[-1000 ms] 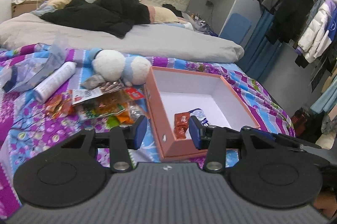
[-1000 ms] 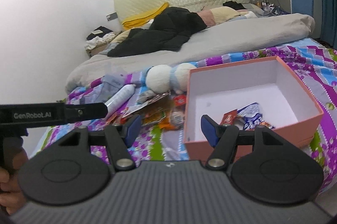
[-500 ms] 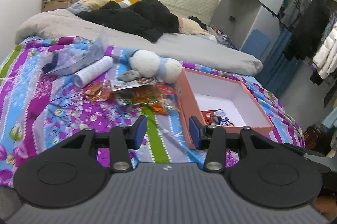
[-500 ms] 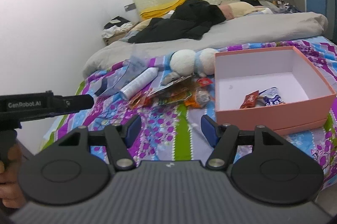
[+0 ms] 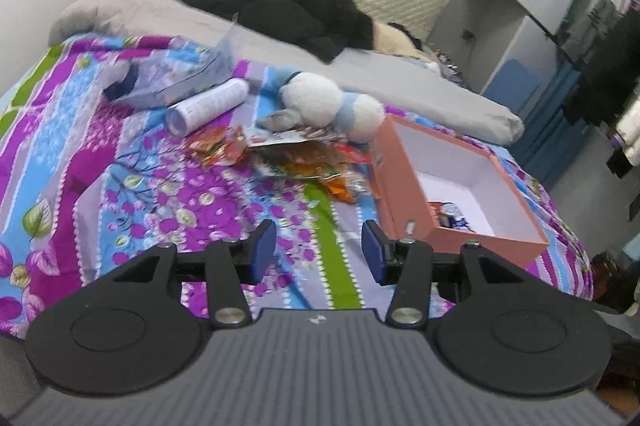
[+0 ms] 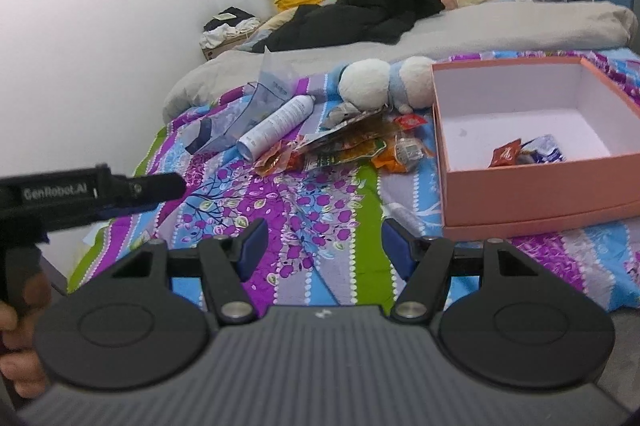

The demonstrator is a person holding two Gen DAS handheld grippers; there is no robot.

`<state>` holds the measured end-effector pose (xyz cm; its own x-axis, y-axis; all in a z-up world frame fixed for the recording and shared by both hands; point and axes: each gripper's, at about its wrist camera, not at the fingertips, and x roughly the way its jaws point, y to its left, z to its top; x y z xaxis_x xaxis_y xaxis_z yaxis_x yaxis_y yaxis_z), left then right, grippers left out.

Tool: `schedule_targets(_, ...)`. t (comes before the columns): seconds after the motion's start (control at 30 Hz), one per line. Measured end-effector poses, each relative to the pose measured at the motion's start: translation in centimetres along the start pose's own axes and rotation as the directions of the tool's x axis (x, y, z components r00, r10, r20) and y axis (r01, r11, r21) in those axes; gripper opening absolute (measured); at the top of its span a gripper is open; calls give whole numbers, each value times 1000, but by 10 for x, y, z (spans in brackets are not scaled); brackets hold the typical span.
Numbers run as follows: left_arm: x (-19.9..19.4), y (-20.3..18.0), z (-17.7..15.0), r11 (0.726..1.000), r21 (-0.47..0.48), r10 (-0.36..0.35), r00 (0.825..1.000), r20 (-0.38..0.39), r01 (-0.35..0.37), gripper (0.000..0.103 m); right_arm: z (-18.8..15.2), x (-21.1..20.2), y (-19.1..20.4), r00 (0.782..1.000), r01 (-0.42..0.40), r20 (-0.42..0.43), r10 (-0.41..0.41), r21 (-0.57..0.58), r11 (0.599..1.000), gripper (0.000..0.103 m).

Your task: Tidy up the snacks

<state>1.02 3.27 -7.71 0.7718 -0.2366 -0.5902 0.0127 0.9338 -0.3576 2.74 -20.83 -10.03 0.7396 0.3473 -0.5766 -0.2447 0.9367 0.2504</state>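
Observation:
A pink box (image 6: 536, 185) with a white inside sits on the bed at the right; it holds a red snack packet (image 6: 506, 153) and a blue-white packet (image 6: 546, 149). It also shows in the left wrist view (image 5: 404, 185). A pile of loose snack packets (image 6: 348, 145) lies left of the box, also in the left wrist view (image 5: 304, 157). My left gripper (image 5: 318, 252) is open and empty, above the bedspread in front of the pile. My right gripper (image 6: 324, 248) is open and empty, near the bed's front edge. The left gripper's body (image 6: 88, 189) shows at the left of the right wrist view.
A white spray can (image 6: 276, 125), a clear plastic bag (image 6: 248, 105) and a white-and-blue plush toy (image 6: 384, 81) lie behind the snacks. A grey duvet (image 6: 480, 25) and black clothes (image 6: 360, 9) cover the far bed. Wardrobe and hanging clothes (image 5: 600, 65) stand at the right.
Both grippers have pulled back and to the left, away from the box. The box and snack pile now appear farther off. Both stay open and empty.

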Motion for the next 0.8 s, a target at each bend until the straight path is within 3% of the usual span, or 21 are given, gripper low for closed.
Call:
schedule_targets(0.47, 85, 62, 26, 996, -43, 78, 996, -42, -80, 53, 18, 81, 4, 997, -64, -42, 67, 77, 995, 65)
schedule_targets(0.67, 139, 82, 28, 996, -65, 61, 997, -49, -64, 53, 27, 124, -1, 996, -81, -25, 84, 114, 990, 65)
schedule_targets(0.8, 175, 89, 26, 998, -25, 58, 997, -52, -60, 53, 32, 156, -9, 996, -86, -26, 90, 132, 988, 65)
